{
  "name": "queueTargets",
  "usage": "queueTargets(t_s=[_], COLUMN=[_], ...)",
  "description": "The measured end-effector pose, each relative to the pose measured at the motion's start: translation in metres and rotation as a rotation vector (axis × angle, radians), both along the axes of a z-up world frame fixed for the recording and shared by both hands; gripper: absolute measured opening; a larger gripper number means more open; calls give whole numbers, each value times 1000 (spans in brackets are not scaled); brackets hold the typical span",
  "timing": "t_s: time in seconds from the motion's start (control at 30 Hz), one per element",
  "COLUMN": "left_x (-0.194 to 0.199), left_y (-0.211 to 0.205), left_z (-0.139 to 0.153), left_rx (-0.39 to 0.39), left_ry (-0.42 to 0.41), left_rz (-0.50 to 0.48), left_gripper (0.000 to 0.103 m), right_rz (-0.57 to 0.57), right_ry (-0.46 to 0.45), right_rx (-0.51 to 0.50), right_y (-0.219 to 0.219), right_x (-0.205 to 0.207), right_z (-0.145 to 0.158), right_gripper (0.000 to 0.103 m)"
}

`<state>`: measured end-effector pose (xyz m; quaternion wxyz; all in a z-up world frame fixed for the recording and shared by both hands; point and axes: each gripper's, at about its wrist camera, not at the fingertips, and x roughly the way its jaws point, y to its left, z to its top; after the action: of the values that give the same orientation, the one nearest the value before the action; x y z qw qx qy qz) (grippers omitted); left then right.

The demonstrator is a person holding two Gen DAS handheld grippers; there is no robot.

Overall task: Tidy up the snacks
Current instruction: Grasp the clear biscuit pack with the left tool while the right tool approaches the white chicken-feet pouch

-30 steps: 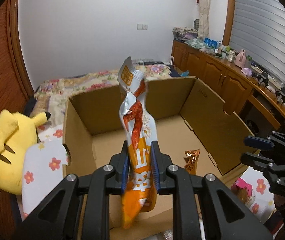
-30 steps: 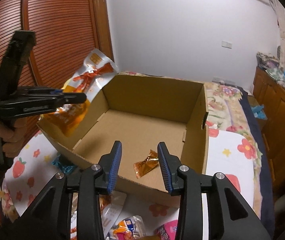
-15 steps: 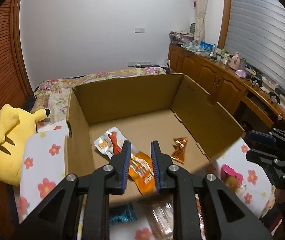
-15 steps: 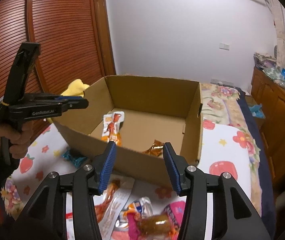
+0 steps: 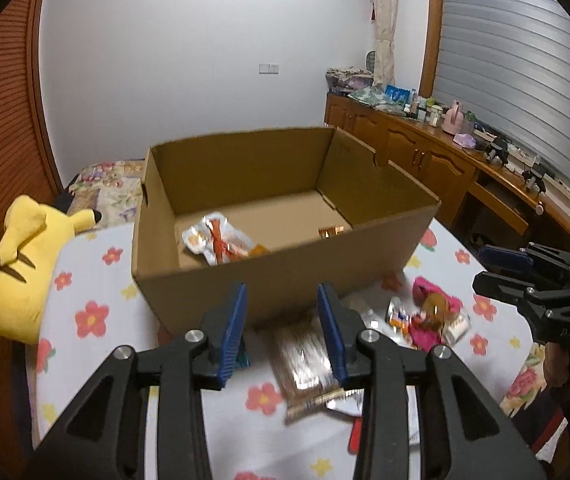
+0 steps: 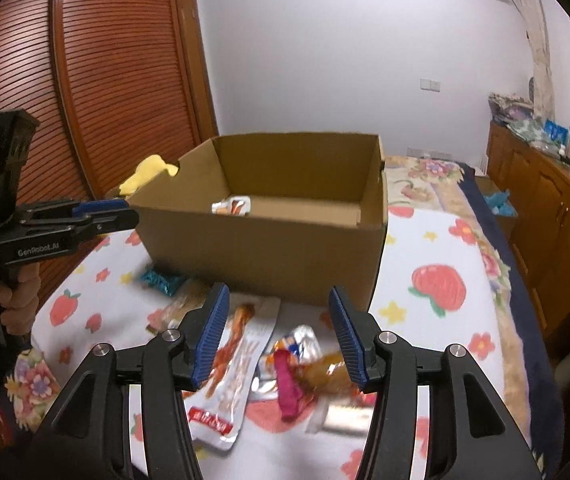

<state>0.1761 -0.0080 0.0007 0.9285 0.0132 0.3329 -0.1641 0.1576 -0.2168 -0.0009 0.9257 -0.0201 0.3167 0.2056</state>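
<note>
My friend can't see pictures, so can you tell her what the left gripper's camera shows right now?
The left gripper, its jaws opening and empty, points at a cardboard box on a flowery bedsheet, with an orange and silver snack packet already inside. More snack packets lie on the sheet in front of the box, and a yellow plush toy sits to the left.

Left gripper (image 5: 281,328): seen at lower centre, jaws opening, nothing held between them.
Right gripper (image 6: 279,336): seen at lower centre, jaws opening, nothing gripped.
</note>
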Motion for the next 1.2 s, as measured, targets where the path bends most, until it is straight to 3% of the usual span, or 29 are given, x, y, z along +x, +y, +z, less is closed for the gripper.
queueTargets(t_s=[0.6,0.73,0.9,1.2], left_x=[-33,-38,-40,-28], left_y=[13,16,17,6], left_z=[-39,-44,-51,-65], left_rx=[19,14,13,1], left_ry=[40,49,63,102], left_rz=[16,16,13,3], left_gripper=[37,37,38,46], right_rz=[73,87,73,53], right_ry=[104,112,147,160], right_rx=[-46,-61,-77,-141], right_y=[50,61,66,74], right_x=[-1,3,14,19], right_z=[-52,-64,-79,-89], right_gripper=[60,68,71,76])
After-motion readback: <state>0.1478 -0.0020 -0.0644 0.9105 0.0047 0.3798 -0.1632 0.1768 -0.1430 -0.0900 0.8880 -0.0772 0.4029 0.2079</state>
